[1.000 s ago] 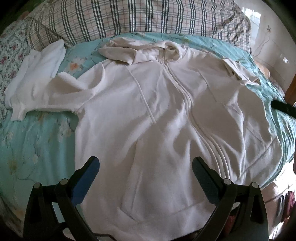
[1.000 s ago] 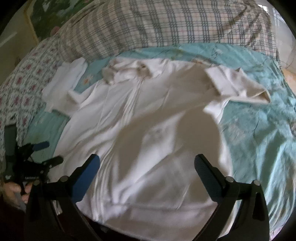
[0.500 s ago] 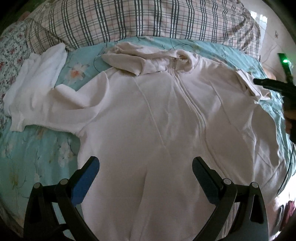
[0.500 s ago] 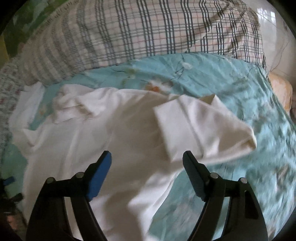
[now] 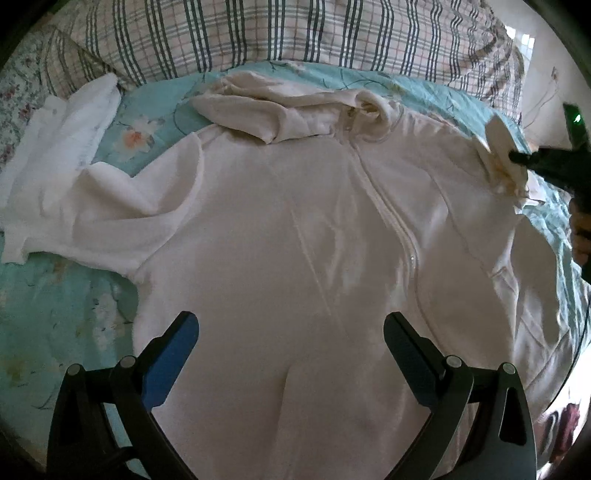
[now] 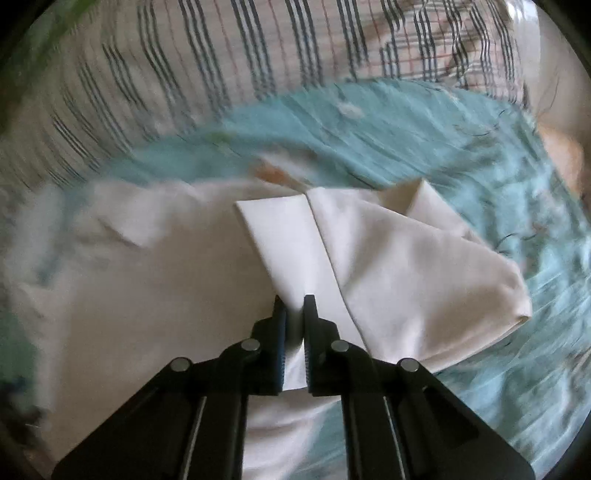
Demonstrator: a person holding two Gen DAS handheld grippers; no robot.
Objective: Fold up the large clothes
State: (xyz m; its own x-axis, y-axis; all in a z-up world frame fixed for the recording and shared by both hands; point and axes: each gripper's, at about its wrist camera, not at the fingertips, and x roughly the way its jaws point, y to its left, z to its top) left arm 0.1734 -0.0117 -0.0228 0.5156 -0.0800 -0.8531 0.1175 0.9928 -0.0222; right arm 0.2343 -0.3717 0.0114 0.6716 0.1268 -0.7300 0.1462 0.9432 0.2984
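Pinching the folded cuff [image 6: 280, 236] of the white zip-front hooded jacket [image 5: 314, 240], my right gripper [image 6: 294, 306] is clenched on it at the jacket's far right. My left gripper [image 5: 290, 332] hangs released over the jacket's near hem, spread on the turquoise floral bedsheet [image 5: 48, 314].

The bed [image 5: 66, 306] is covered with a turquoise sheet printed with pale flowers. Spread flat across most of it lies a white zip-front jacket [image 5: 295, 258], front side up, its hood [image 5: 280, 114] bunched toward 12 o'clock. One sleeve [image 5: 103, 221] lies out toward 9 o'clock, flat on the sheet. Just beside that sleeve, at about 10 o'clock, lies a separate white garment [image 5: 70, 122]. Along the far edge, from 10 to 2 o'clock, a plaid quilt [image 5: 295, 33] is heaped on the bed, and a floral cloth [image 5: 18, 85] borders it at far left.
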